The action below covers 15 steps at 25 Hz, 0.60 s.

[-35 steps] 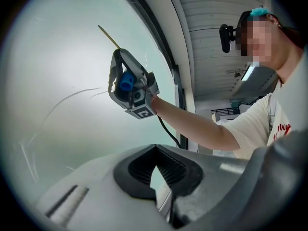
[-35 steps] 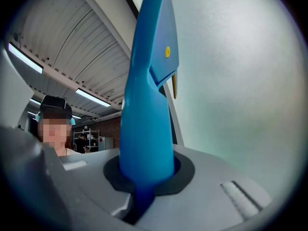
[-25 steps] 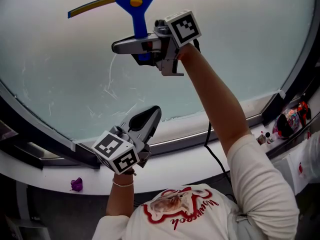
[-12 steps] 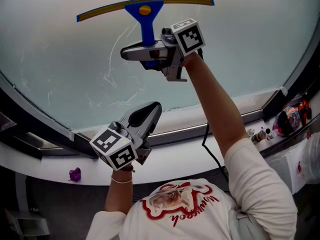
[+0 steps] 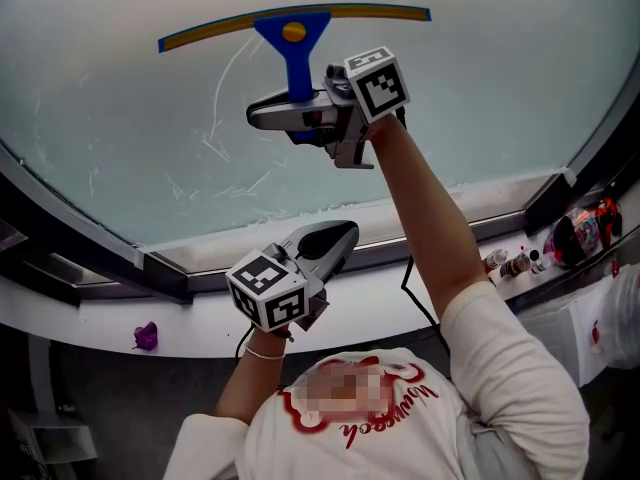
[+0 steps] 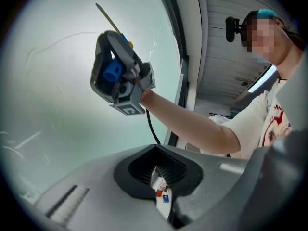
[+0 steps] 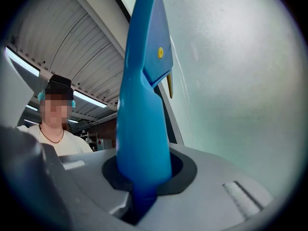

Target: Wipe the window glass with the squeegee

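the right gripper [image 5: 290, 116] clamped the squeegee [image 5: 293, 30] handle high on the window glass [image 5: 500, 88]; at that reach the blade [image 5: 360, 11] could tilt and streak. the left gripper [image 5: 335, 238] hung closed, empty.

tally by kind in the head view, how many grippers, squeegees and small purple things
grippers: 2 (left gripper, right gripper)
squeegee: 1
purple object: 1
total: 4
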### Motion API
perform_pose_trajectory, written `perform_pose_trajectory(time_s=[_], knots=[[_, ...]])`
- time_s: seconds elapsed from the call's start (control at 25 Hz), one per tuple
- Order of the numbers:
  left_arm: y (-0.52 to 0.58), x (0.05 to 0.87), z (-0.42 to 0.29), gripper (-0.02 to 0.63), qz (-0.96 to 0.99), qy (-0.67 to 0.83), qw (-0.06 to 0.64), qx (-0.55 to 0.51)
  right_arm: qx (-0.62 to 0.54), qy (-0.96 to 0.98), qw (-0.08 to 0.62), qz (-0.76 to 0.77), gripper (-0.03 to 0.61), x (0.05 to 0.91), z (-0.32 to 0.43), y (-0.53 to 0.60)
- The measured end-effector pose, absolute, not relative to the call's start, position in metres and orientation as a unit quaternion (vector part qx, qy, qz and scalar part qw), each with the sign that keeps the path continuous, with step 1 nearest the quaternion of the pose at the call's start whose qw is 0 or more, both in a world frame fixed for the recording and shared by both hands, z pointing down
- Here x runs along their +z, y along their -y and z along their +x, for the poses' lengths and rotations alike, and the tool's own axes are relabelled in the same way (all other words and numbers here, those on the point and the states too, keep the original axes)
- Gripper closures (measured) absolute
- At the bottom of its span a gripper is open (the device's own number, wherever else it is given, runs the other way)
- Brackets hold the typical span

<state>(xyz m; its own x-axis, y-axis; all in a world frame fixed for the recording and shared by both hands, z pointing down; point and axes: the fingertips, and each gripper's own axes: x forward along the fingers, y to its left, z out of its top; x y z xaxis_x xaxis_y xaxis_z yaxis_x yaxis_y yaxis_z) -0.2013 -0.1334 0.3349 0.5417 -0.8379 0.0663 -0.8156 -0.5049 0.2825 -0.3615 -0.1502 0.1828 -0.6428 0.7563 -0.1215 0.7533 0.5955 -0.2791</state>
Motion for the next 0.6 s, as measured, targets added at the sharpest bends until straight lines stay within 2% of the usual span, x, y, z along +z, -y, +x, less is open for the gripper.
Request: perform_pose_trajectory(time_s=[0.2, 0.6], knots=[[0.135, 0.354, -0.170, 0.612, 0.887, 0.435, 0.149, -0.032, 0.164, 0.890, -0.002, -0.426, 0.508, 0.190, -0.363, 0.148], [0.136, 0.357, -0.184, 0.612, 0.874, 0.459, 0.152, -0.045, 0.179, 0.887, -0.003, -0.425, 0.506, 0.212, -0.362, 0.145]])
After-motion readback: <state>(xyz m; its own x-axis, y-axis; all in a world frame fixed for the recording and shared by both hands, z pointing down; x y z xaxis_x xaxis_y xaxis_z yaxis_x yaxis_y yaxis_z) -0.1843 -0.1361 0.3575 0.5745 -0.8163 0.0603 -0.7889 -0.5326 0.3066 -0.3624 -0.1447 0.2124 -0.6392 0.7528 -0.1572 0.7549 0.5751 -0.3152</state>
